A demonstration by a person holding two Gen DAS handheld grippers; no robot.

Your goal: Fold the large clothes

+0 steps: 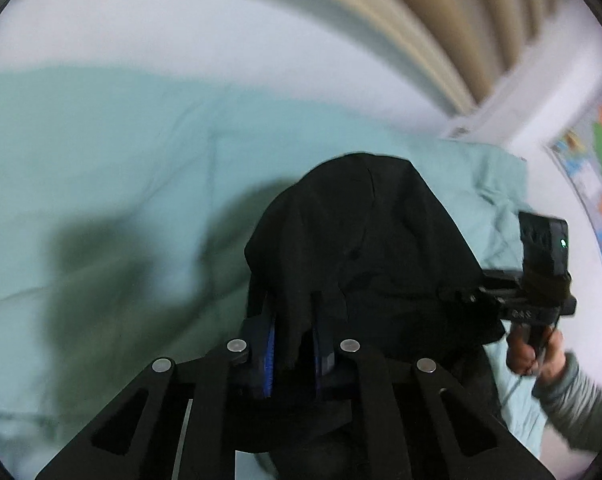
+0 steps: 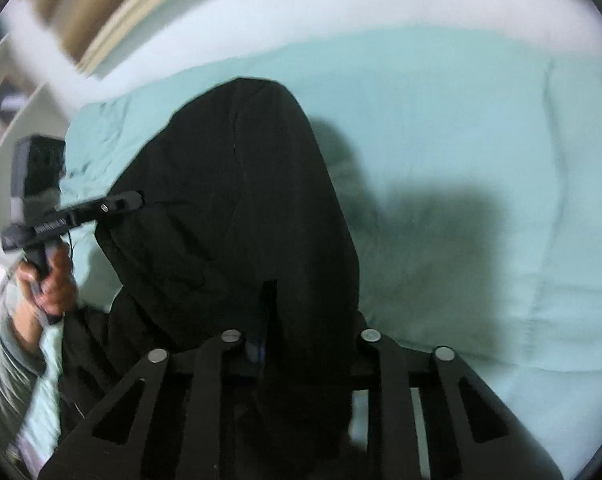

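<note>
Black fabric: garment (image 1: 365, 248) raised off the bedding, hanging in a hump between both grippers; centre of left wrist view, centre to 9 o'clock of right wrist view.
Pale green bedding: sheet (image 1: 101, 152) spread beneath the garment, creased, carrying dark shadows at 8 o'clock (left view) and 3 o'clock (right view).
Left gripper (image 1: 293, 344): jaws brought together on a fold of the garment; cloth pinched between the blue-edged pads (image 1: 268, 352) at 6 o'clock.
Left gripper, seen from right view (image 2: 135, 200): tip buried in the garment edge at 9 o'clock; gripped by a hand (image 2: 47, 280) below it, grey-green sleeve (image 2: 9, 364) at 8 o'clock.
Right gripper (image 2: 267, 320): jaws closed on the garment; cloth draped over the fingers, one dark finger (image 2: 269, 300) showing through a gap at 6 o'clock.
Right gripper, seen from left view (image 1: 485, 292): nose pressed into the garment at 3 o'clock; camera block with green light above, hand (image 1: 529, 352) below at 4 o'clock.
Background: tan slatted panel (image 1: 441, 20) at 1 o'clock; coloured map (image 1: 597, 168) on the wall at 3 o'clock. Both blurred.
Image quality: motion smear throughout; garment type not determinable.
</note>
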